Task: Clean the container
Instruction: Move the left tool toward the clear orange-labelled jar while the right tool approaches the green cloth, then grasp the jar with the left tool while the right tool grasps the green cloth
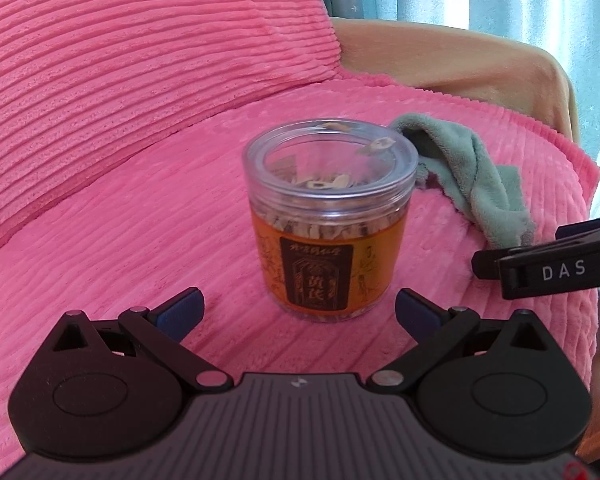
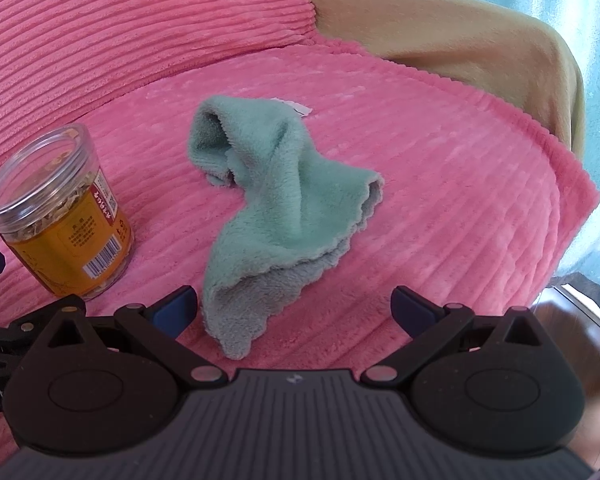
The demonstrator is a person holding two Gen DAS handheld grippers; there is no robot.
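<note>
Jar and cloth sit apart, neither held

Clear plastic jar with orange label (image 1: 327, 220) stands lidded; crumpled green fleece cloth (image 2: 278, 208) at its 2 o'clock. Left hand-held gripper (image 1: 298, 312) and right hand-held gripper (image 2: 294, 308) both gape empty, so it could be pre-wipe or post-wipe.

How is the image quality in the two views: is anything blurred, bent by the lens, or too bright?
Left wrist view: the jar is slightly soft, its label characters hard to read; soft daylight, weak shadows. Right wrist view: the green cloth looks sharp; the curtain at the top right is bright and pale. Both views: fisheye bends the pink ribbed cover, and the corners are dark.
</note>
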